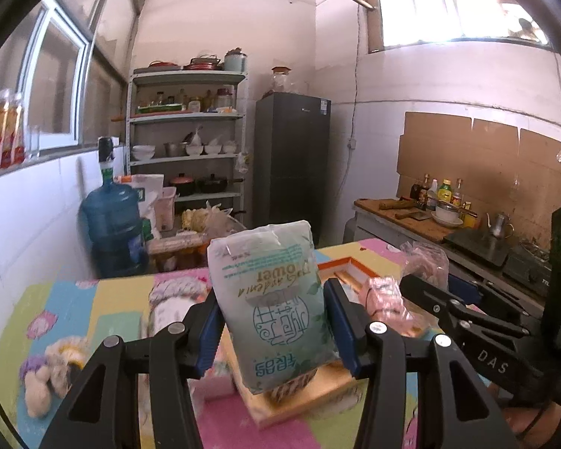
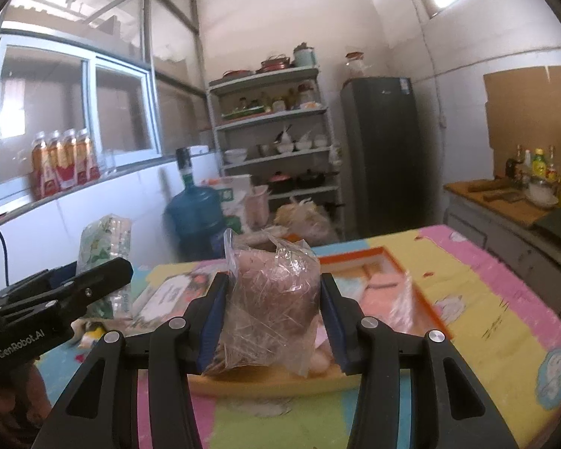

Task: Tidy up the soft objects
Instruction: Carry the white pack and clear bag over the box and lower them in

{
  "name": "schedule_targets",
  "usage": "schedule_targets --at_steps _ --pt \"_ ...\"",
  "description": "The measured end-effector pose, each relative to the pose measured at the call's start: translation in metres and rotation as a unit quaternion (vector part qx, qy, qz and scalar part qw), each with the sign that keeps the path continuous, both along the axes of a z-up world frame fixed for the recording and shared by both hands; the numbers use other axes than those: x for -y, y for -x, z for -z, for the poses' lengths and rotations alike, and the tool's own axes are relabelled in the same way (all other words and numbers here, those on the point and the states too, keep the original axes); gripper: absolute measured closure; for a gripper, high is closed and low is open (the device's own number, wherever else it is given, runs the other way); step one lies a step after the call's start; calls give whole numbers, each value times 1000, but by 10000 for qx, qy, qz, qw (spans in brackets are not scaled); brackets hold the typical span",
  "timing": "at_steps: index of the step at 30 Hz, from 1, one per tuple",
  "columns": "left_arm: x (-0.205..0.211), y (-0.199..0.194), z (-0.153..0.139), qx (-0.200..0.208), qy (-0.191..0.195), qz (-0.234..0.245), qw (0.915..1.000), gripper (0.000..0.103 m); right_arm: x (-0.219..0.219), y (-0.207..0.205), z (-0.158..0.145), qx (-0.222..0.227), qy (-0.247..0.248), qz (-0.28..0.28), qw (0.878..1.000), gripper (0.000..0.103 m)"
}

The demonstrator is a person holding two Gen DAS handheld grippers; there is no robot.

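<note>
On the far left of the surface, a colourful patchwork mat, a small plush toy lies on its own, well apart from everything we are carrying; we judge it is still waiting to be sorted.

Moving right, our left gripper is clamped on a green-and-white tissue pack, its blue pads pressing the pack's two long sides. The pack stands upright and upside down, its print inverted, raised above a shallow wooden tray that sits on the mat. We hold it by the sides, we think, because the soft wrapper gives under pressure and a grip across the middle keeps it from sagging or slipping out.

Further right, our right gripper is closed on a clear plastic bag of pinkish soft stuff, also upright, with the loose top of the bag crumpling above the pads. The same wooden tray shows beneath it in the right wrist view, so both items seem to hang over that tray, which looks like the place we mean to gather them.

Beyond, an orange-rimmed tray lies flat on the mat with another pink bagged item inside it, probably already sorted. The crinkly film looks slippery, so we would lower both loads gently.
</note>
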State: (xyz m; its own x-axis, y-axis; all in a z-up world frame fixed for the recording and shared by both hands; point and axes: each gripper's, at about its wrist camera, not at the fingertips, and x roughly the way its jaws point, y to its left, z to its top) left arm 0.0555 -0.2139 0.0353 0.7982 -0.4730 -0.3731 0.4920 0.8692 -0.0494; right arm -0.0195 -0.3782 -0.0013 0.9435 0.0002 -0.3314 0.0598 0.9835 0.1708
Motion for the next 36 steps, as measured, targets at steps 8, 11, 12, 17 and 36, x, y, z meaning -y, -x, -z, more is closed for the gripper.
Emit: schedule_targets --at_steps 8,11,12,17,36 --pt "40 -39 -3 -96 -53 -14 9999 51 32 -28 -9 43 22 78 10000 54" --pt "52 -58 2 -168 -106 -80 9998 51 40 -40 -9 36 39 74 10000 54" --pt "56 -64 5 -209 -123 -97 9997 51 43 -45 -9 24 39 72 10000 54" --pt "69 -94 21 -465 -203 -218 9985 51 57 -66 -3 -75 -16 35 10000 54" --pt "81 -161 83 -1507 -335 -392 9872 51 61 -130 44 -833 -163 -215 9962 53"
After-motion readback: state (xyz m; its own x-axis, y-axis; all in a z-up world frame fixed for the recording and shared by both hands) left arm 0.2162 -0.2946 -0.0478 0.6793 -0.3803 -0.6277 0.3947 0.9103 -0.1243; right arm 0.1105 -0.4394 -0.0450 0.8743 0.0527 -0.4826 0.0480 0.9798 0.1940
